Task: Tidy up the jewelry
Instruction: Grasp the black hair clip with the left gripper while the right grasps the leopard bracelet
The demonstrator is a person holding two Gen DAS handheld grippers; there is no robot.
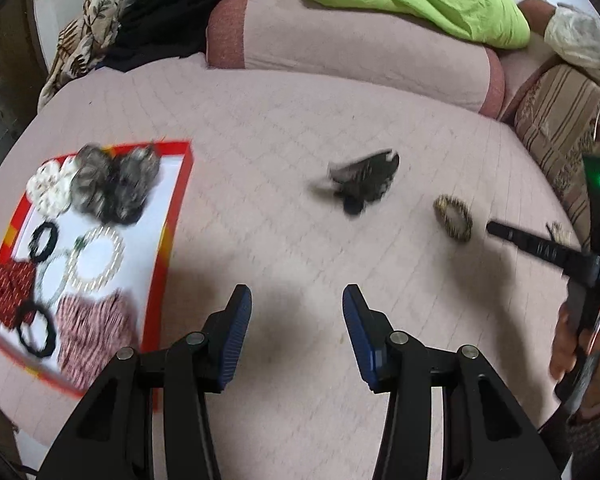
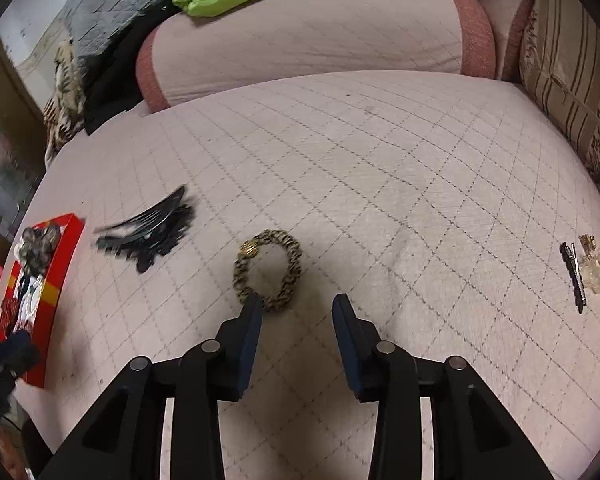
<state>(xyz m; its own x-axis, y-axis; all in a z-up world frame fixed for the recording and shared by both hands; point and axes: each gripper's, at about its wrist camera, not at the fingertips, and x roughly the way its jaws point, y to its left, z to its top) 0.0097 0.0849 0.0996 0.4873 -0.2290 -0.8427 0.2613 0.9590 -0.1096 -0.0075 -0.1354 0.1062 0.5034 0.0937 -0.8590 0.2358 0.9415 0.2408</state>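
Because your right gripper [image 2: 297, 312] hangs with its jaws wide apart and empty, its left fingertip [image 2: 254, 308] at the near rim of the leopard-print bracelet [image 2: 267, 270], closing from here could pinch only the edge and flick it across the quilted cover [image 2: 400, 184]. Your left gripper [image 1: 297, 306] is equally open and empty, with the red tray [image 1: 172, 236] at its nine o'clock. The black hair clips [image 2: 152, 230] at ten o'clock could snag a careless carry.
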